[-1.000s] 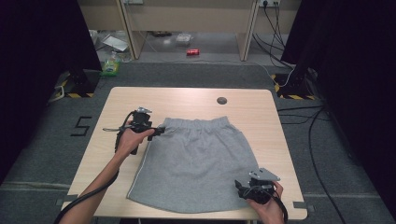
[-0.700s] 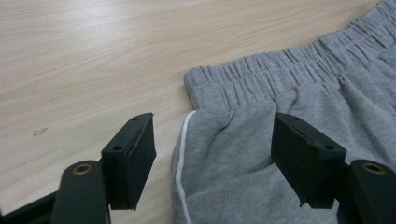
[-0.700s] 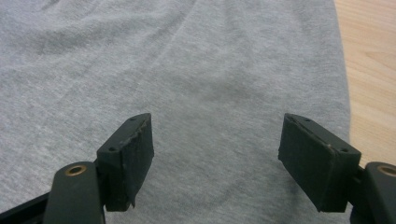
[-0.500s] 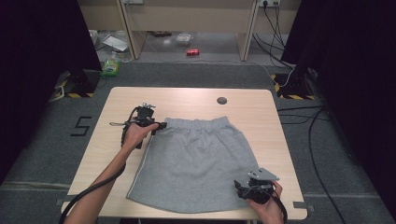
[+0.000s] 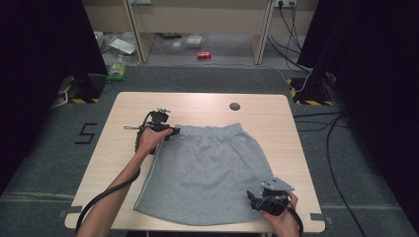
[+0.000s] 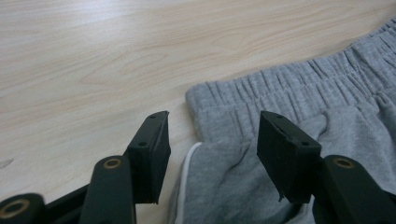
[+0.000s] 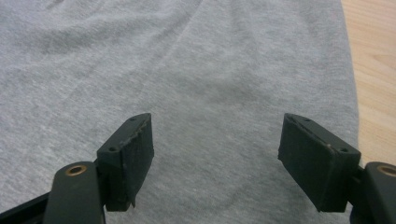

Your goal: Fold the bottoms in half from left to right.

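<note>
Lying flat across the tabletop, the grey shorts are spreading toward six o'clock, waistband at twelve. The left tongs are straddling the waistband's ten-o'clock corner, jaws just closing in (pads not yet pressing). The right tongs are hovering gaping over the five-o'clock hem, gripping nothing.

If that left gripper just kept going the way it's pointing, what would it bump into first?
Most likely the grey shorts: the left gripper, its jaws just closing but not yet pinching, straddles the waistband corner. Beyond that lies bare table. Depth is hard to judge.
</note>
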The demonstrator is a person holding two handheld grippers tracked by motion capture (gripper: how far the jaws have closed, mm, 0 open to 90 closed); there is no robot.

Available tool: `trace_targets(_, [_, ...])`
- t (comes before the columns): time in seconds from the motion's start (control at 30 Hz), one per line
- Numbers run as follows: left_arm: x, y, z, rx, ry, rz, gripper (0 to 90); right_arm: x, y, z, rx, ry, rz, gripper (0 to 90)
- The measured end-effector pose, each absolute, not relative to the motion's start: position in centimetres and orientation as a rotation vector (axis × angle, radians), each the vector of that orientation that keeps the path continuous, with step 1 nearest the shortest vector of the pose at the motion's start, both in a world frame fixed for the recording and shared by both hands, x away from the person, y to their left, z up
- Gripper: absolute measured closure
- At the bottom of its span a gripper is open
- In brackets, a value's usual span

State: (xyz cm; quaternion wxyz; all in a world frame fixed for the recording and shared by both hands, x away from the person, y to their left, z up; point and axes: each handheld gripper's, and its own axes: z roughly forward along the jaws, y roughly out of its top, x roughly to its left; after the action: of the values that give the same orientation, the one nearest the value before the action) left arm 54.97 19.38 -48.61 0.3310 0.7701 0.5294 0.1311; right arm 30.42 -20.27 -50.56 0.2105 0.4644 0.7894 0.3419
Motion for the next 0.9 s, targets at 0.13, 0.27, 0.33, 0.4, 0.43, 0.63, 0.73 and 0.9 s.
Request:
trace_targets(0.13, [55.5,18.6,-48.8,2.04,1.382,0.341,47.5,30.4,-20.1,-50.5,1.281,2.198,0.954,26.8])
trace_targets(0.27, [55.9,18.3,-49.1,2.069,1.395,0.341,51.7,30.4,-19.8,-50.6,1.276,2.208,0.953,26.9])
trace_targets(0.33, [56.2,18.3,-49.1,2.086,1.4,0.35,53.5,30.4,-19.8,-50.6,1.274,2.211,0.955,26.9])
trace_targets(0.4, [56.4,18.2,-49.3,2.097,1.403,0.331,55.7,30.4,-19.5,-50.5,1.27,2.208,0.963,27.0])
trace_targets(0.43, [56.4,18.2,-49.4,2.1,1.404,0.321,58.0,30.4,-19.4,-50.5,1.269,2.209,0.968,27.0])
trace_targets(0.63, [56.7,18.2,-49.4,2.116,1.392,0.286,66.0,30.3,-17.6,-50.1,1.198,2.226,0.995,27.1])
trace_targets(0.73, [56.7,18.0,-49.4,2.12,1.378,0.292,68.9,30.3,-16.4,-49.8,1.155,2.242,1.02,27.1])
trace_targets(0.9, [56.8,18.2,-49.4,2.121,1.367,0.273,72.6,30.4,-13.1,-49.8,1.092,2.291,1.069,27.4])
